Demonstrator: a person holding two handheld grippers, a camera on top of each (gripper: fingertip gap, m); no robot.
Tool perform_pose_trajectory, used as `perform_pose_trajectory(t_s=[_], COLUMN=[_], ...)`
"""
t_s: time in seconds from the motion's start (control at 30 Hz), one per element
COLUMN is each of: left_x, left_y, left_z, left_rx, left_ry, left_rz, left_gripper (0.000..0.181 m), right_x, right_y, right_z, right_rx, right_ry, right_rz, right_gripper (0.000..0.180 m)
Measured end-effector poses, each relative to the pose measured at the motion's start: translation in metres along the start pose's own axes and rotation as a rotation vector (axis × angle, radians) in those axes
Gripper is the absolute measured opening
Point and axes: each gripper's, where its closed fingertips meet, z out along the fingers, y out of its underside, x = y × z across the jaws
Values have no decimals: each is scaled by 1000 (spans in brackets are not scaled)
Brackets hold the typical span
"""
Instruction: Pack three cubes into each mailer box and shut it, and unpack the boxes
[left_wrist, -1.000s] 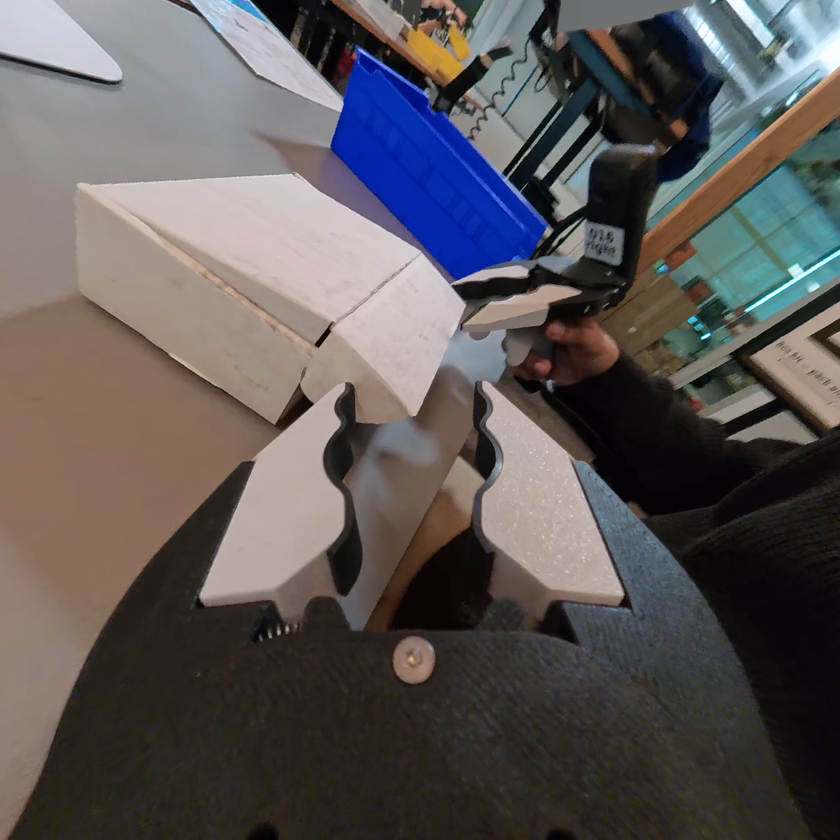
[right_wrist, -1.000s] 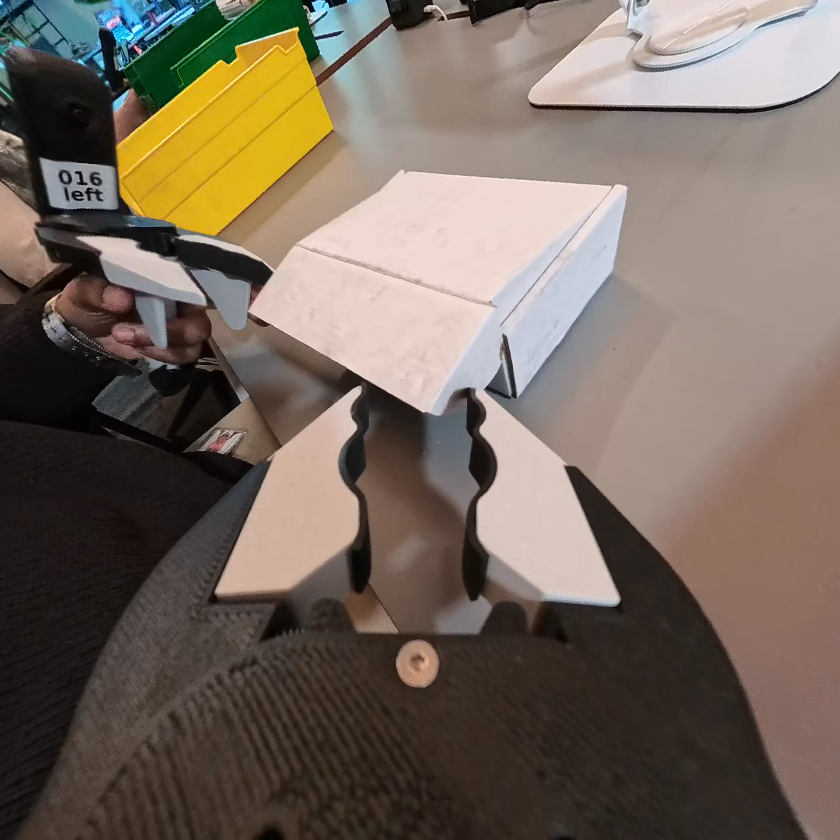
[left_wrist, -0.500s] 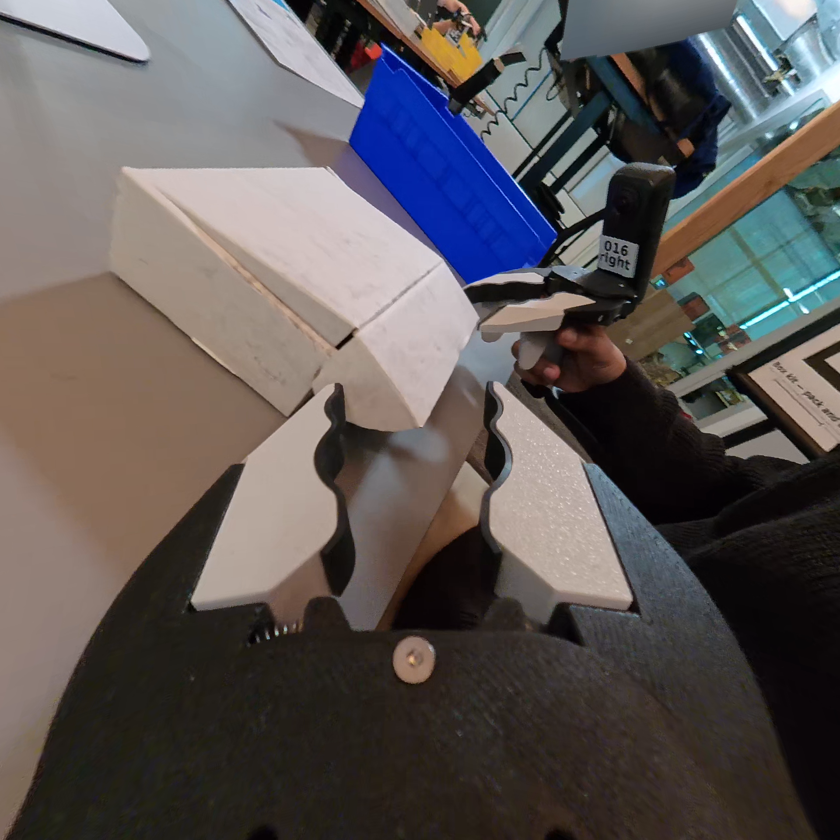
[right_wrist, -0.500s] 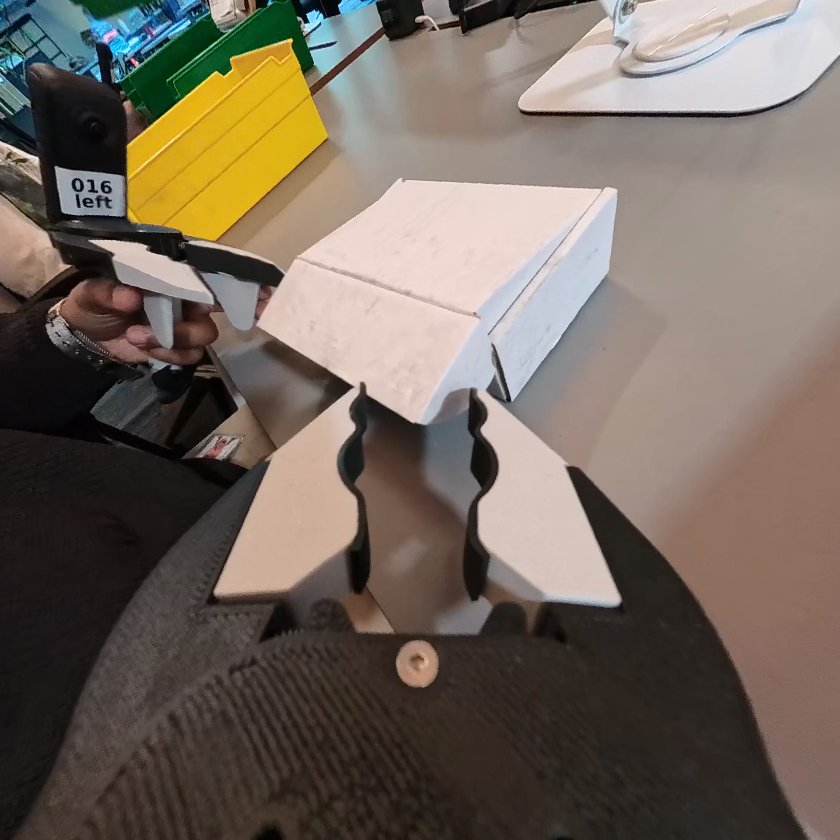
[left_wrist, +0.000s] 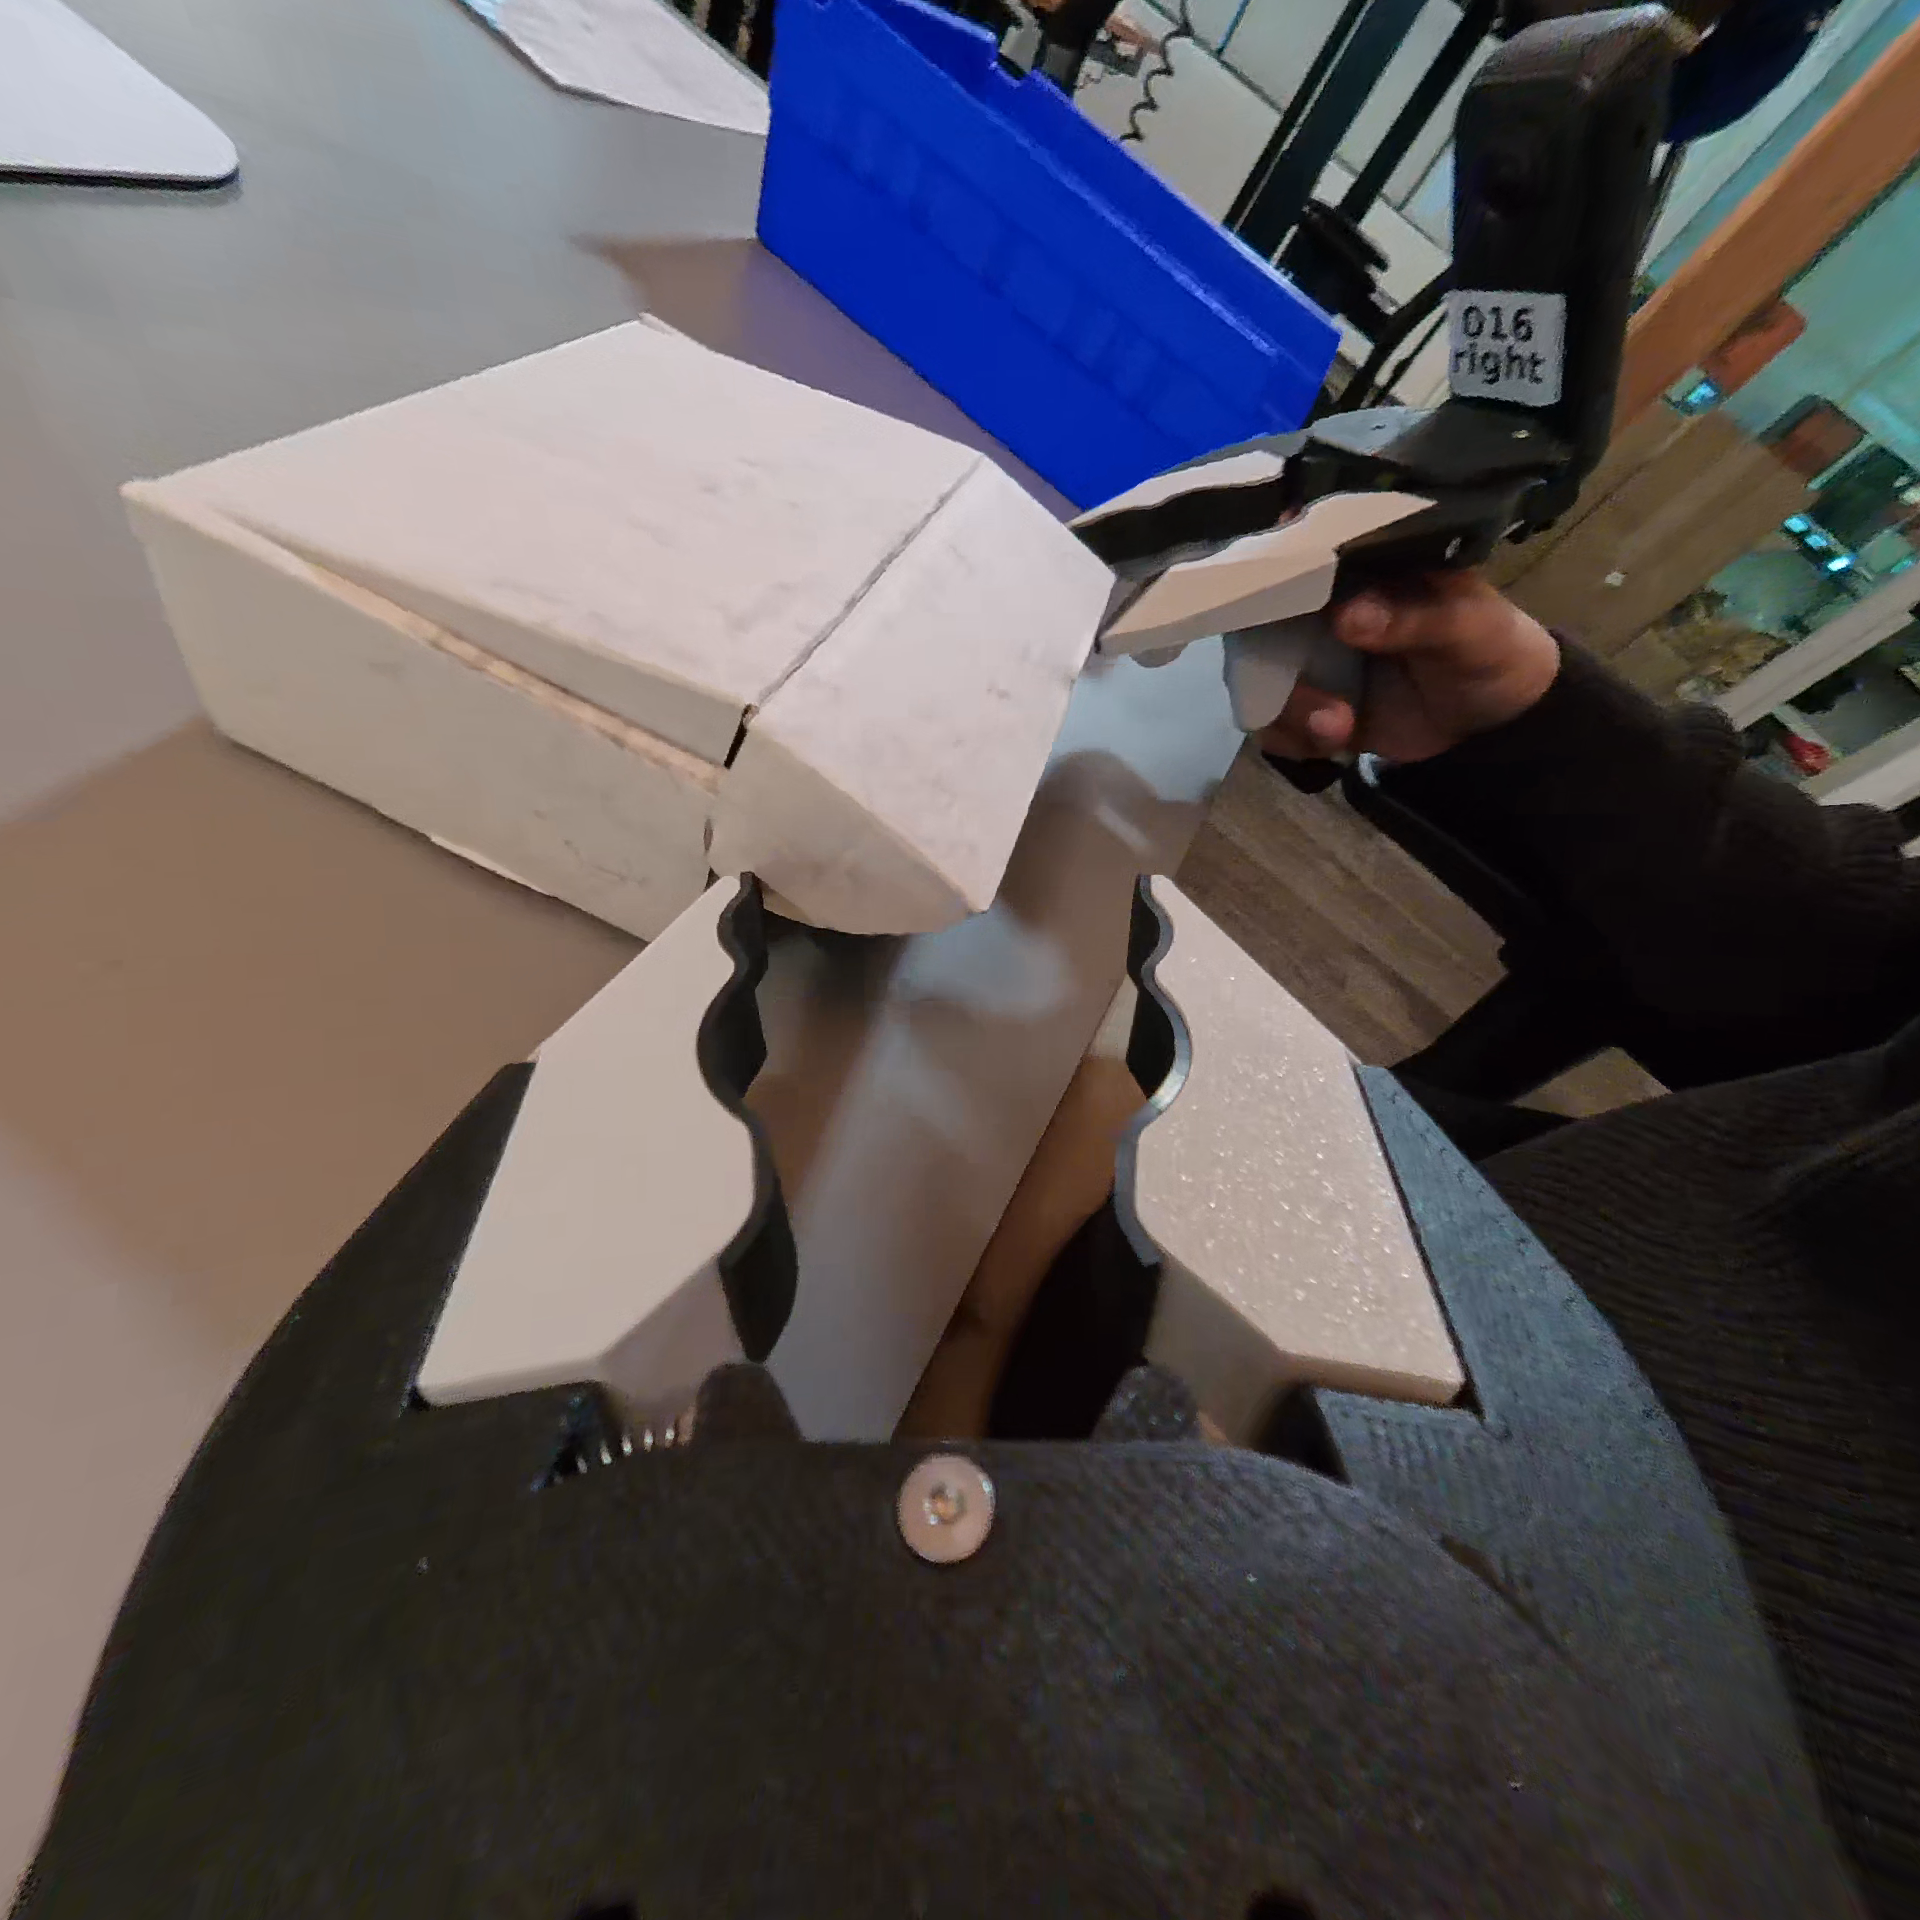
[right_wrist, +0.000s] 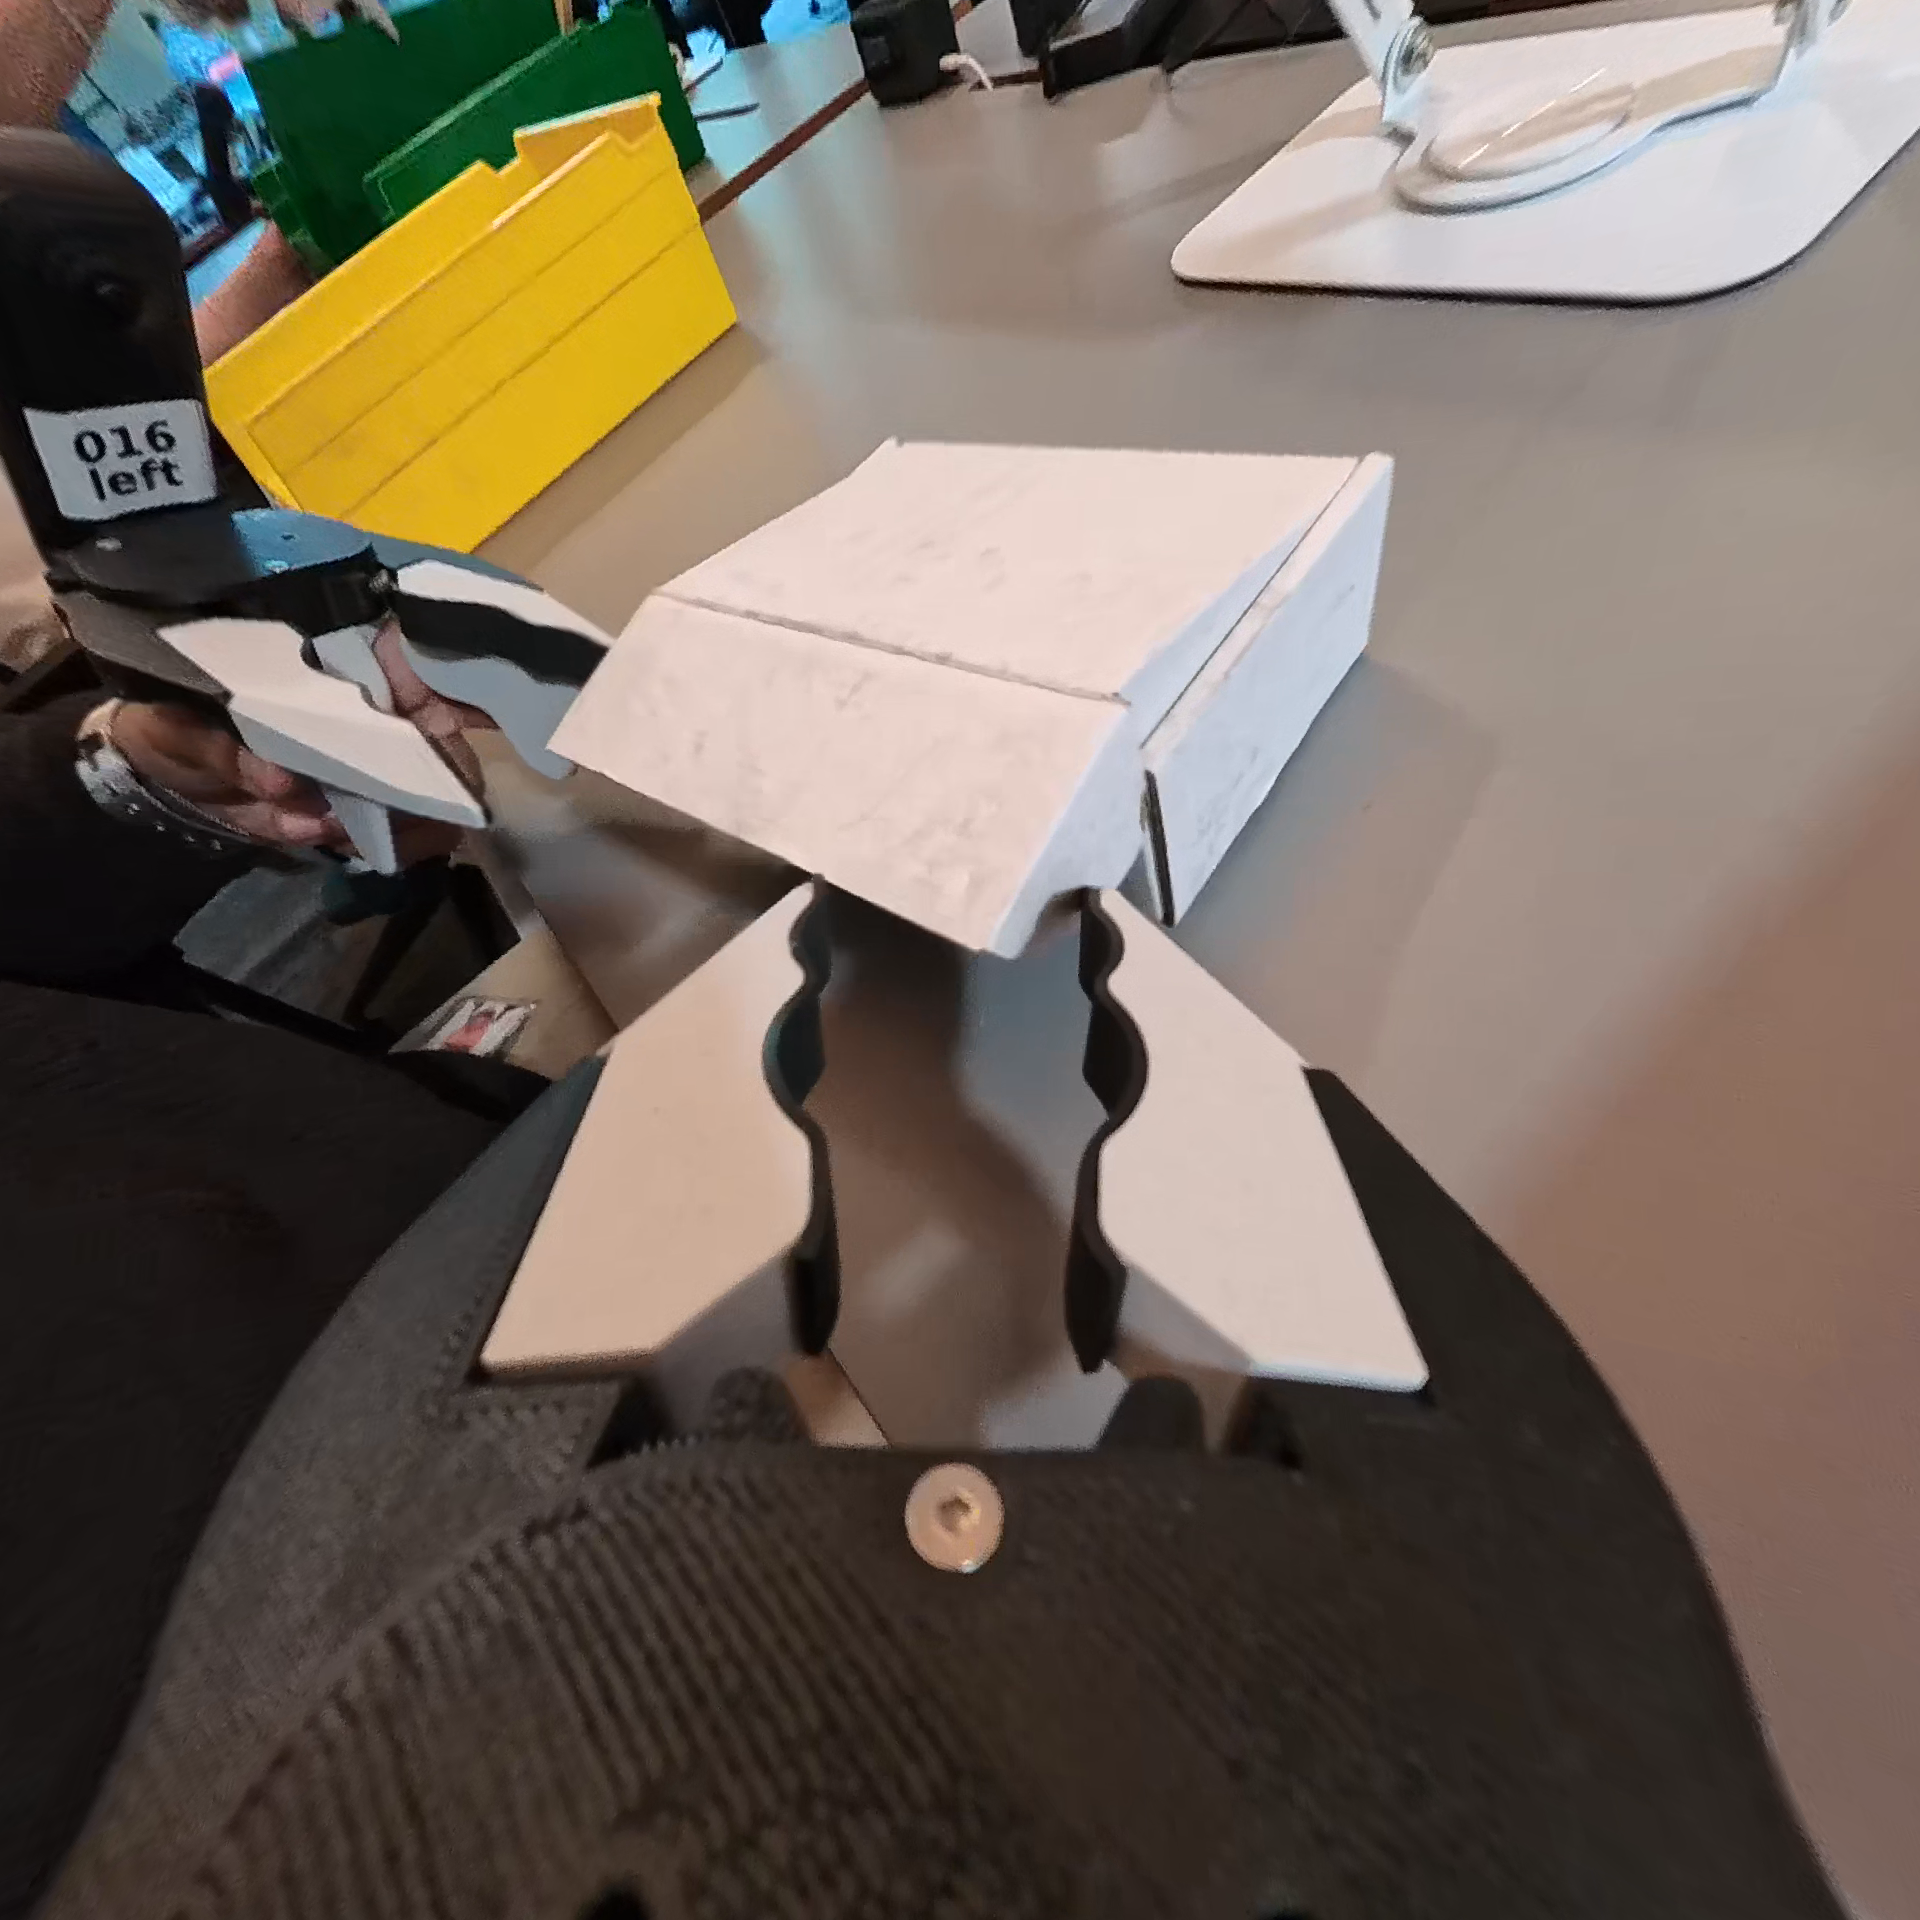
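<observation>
A white mailer box (left_wrist: 582, 582) lies on the grey table with its lid down. Its front flap (left_wrist: 914, 748) sticks out toward me, untucked and angled down. My left gripper (left_wrist: 940, 904) is open and empty, its tips just under the flap's left corner. My right gripper (right_wrist: 951, 914) is open and empty, its tips at the lower edge of the flap (right_wrist: 862, 758) near the box's (right_wrist: 1018, 561) right corner. Each gripper also shows in the other's view, the right (left_wrist: 1195, 551) and the left (right_wrist: 520, 675), at the flap's ends. No cubes are in view.
A blue bin (left_wrist: 1018, 270) stands behind the box on its right. A yellow bin (right_wrist: 488, 343) and a green bin (right_wrist: 416, 135) stand on its left. A white pad with a stand (right_wrist: 1507, 197) lies farther back. The table's near edge runs just below the flap.
Both grippers have moved in closer to the flap's corners. The left jaws have opened slightly wider. The box has stayed in place with its flap still out.
</observation>
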Motion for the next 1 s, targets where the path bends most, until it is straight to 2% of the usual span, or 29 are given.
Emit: perform_pose_trajectory(t_s=[0.33,0.67,1.0], left_x=[16,-5,-9], left_y=[-21,-8,-4], left_z=[-10,-4,-4], left_rx=[120,46,23], left_ry=[111,-13,-24], left_rz=[-53,-45,-44], left_gripper=[61,58,55], right_x=[2,-2,8], right_y=[-6,-3,9], right_z=[-2,1,7], right_rx=[33,23,-87], right_ry=[20,2,204], right_rz=[-10,-13,-339], right_gripper=[49,48,46])
